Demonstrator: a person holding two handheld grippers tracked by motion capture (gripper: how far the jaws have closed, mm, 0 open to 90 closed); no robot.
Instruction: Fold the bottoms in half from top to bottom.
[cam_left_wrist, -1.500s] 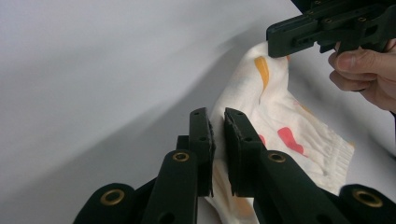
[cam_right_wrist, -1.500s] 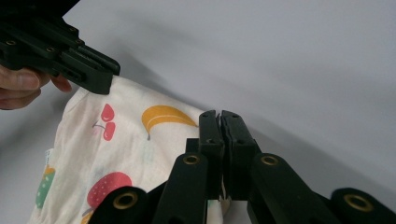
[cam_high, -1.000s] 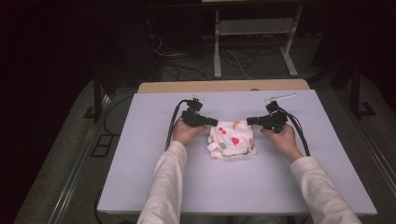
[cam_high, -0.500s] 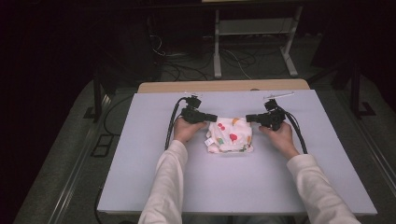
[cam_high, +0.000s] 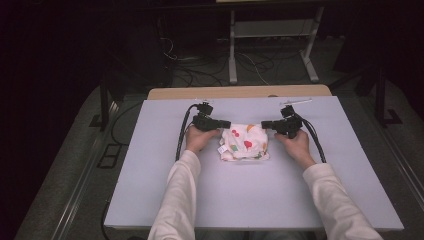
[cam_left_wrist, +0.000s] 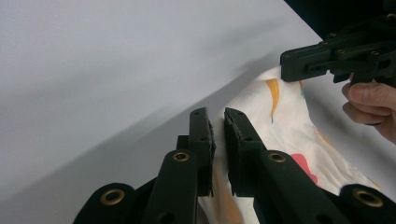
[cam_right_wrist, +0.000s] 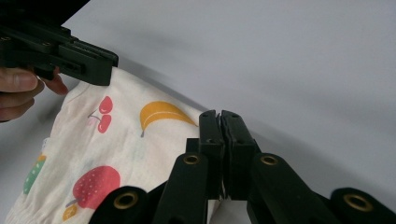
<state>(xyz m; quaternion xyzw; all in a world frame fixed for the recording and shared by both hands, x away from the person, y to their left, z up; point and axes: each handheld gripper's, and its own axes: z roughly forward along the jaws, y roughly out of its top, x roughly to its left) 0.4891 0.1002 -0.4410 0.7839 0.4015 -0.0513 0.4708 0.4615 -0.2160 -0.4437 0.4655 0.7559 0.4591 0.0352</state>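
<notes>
Here we are at the pale grey-lilac tabletop (cam_high: 150, 190), and in the middle of it sits a small white cloth printed with cherries, a banana and other fruit (cam_high: 246, 144), bunched up and folded over itself. The left gripper (cam_high: 229, 123), black with a cable looping off to the far left, comes in from the left and has the cloth's far left corner; in the left gripper view its jaws stand narrow with a fold of the white fabric (cam_left_wrist: 280, 116) pinched between the pads. The right gripper (cam_high: 263, 123) mirrors it from the right, and in the right gripper view its jaws are pressed almost flat together on the cloth's edge, right beside the yellow banana print (cam_right_wrist: 163, 114). Both corners are lifted a touch off the table, the fabric hanging between them and the near part resting on the surface. A white label (cam_high: 223, 149) sticks out at the cloth's near left side. The person's hands, in cream sleeves (cam_high: 175, 200), hold the grippers from the near side, well apart from the table's edges.
</notes>
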